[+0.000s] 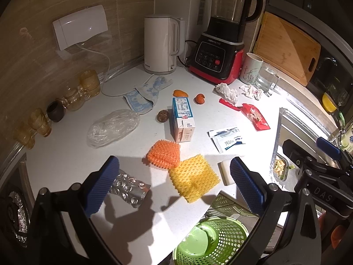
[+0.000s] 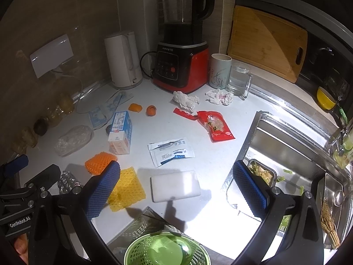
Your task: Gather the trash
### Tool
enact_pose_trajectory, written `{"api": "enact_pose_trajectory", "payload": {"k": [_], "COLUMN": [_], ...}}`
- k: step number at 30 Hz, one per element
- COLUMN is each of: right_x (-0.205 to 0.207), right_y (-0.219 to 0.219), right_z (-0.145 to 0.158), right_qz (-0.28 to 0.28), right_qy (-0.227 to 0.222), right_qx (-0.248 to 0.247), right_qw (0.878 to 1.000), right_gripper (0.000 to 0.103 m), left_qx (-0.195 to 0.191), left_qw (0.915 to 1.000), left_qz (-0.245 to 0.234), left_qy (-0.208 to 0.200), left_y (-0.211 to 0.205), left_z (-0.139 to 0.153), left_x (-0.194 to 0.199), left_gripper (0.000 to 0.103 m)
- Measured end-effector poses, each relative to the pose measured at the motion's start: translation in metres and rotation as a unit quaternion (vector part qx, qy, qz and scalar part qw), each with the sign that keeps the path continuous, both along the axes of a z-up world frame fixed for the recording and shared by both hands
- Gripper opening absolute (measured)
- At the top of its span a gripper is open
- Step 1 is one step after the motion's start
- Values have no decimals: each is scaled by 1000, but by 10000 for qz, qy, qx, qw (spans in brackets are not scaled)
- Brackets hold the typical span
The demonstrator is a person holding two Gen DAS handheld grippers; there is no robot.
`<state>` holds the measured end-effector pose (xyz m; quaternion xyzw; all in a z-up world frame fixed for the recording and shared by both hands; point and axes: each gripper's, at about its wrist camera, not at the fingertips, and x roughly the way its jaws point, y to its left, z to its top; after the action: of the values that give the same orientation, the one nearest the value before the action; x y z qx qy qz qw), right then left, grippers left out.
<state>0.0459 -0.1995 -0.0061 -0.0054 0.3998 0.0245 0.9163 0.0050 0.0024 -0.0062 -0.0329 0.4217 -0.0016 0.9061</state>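
Held both grippers, left gripper (image 1: 174, 184) and right gripper (image 2: 176, 188), agape and empty above counter (image 1: 66, 159); trash like milk carton (image 1: 182, 119) mid-counter, green basket (image 1: 211, 240) at near edge.

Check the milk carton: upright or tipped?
Tipped. The milk carton lies on its side on the countertop, one long printed face up, end panel toward the orange foam net.
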Motion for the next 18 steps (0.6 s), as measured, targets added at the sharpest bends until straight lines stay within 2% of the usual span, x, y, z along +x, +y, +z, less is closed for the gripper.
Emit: {"api": "enact_pose_trajectory", "payload": {"k": [18], "right_x": [-2], "right_y": [0], "right_z": [0], "right_qz": [11], "right_qy": [14], "right_qx": [8], "right_qw": [10000], "right_gripper": [101], "left_qx": [33], "left_qw": [10000], "left_qz": [44], "left_qy": [58], "left_y": [3], "left_z": [-5], "left_x": [-3], "left_gripper": [96]}}
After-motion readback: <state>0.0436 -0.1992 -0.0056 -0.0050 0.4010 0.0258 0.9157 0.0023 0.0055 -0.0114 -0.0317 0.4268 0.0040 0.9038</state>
